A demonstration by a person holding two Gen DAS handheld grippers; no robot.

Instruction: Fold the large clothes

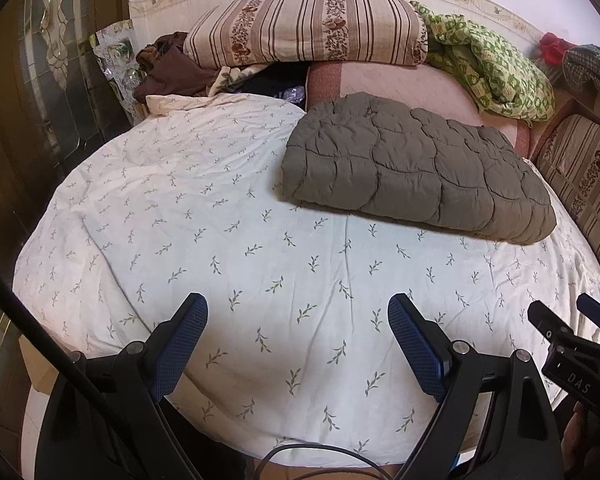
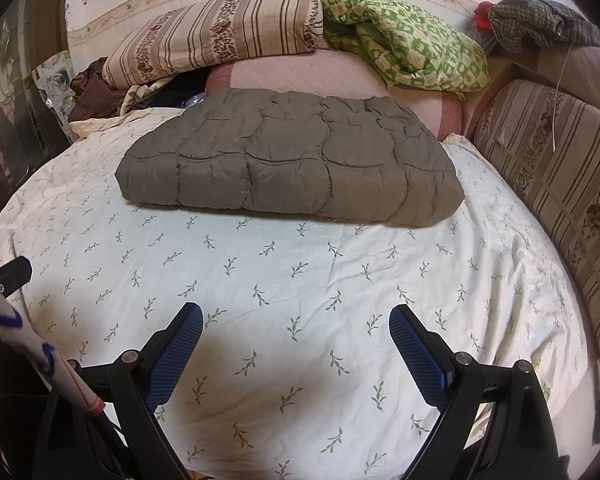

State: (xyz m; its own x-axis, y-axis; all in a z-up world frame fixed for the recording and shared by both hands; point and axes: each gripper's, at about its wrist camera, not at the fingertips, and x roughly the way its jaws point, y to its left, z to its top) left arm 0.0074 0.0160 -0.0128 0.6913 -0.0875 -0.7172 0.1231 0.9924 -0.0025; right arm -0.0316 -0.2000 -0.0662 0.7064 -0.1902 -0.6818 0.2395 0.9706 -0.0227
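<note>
A grey-brown quilted padded garment (image 1: 412, 168) lies folded into a thick rectangle on the white leaf-print bed sheet (image 1: 220, 240), toward the far right. It also shows in the right wrist view (image 2: 292, 168), centred beyond the fingers on the sheet (image 2: 300, 280). My left gripper (image 1: 298, 316) is open and empty, hovering over bare sheet near the bed's front edge, well short of the garment. My right gripper (image 2: 296, 320) is open and empty over bare sheet too. The right gripper's body shows at the right edge of the left wrist view (image 1: 572, 344).
A striped floral folded quilt (image 1: 308, 28), a green patterned cloth (image 1: 496, 68) and brown clothes (image 1: 172, 72) pile at the bed's far side on a pink cushion (image 1: 400, 80). A striped headboard cushion (image 2: 560, 184) runs along the right. A dark glass door (image 1: 40, 80) stands left.
</note>
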